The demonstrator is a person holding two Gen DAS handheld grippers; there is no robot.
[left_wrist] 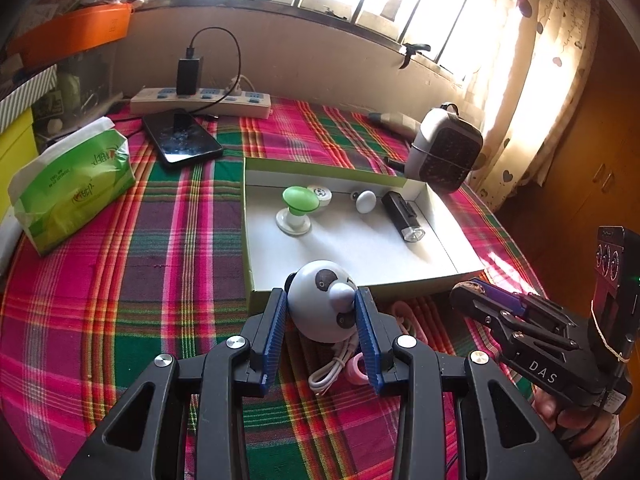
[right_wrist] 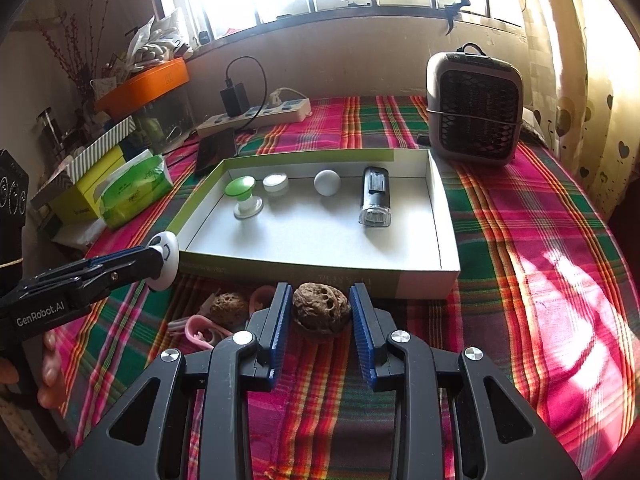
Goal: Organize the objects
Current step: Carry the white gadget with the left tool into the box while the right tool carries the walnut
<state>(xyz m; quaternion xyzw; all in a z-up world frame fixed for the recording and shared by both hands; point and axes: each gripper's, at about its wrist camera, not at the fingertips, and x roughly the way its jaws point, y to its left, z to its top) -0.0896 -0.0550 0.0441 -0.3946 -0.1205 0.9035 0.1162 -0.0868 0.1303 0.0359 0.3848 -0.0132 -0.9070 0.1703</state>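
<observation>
I've got the panda gadget [left_wrist: 325, 304] pinched in the left gripper [left_wrist: 322, 312], raised just short of the box [left_wrist: 256, 216]. The right gripper [right_wrist: 320, 312] pinches one walnut [right_wrist: 320, 312]. Four items are boxed already. I reckon we're halfway: another walnut [right_wrist: 226, 307], pink clips [right_wrist: 200, 330] and white cable [left_wrist: 332, 364] wait on the tablecloth [right_wrist: 520, 280].

Glossy plastic panda toy [left_wrist: 324, 304], rough walnut [right_wrist: 320, 312]
</observation>
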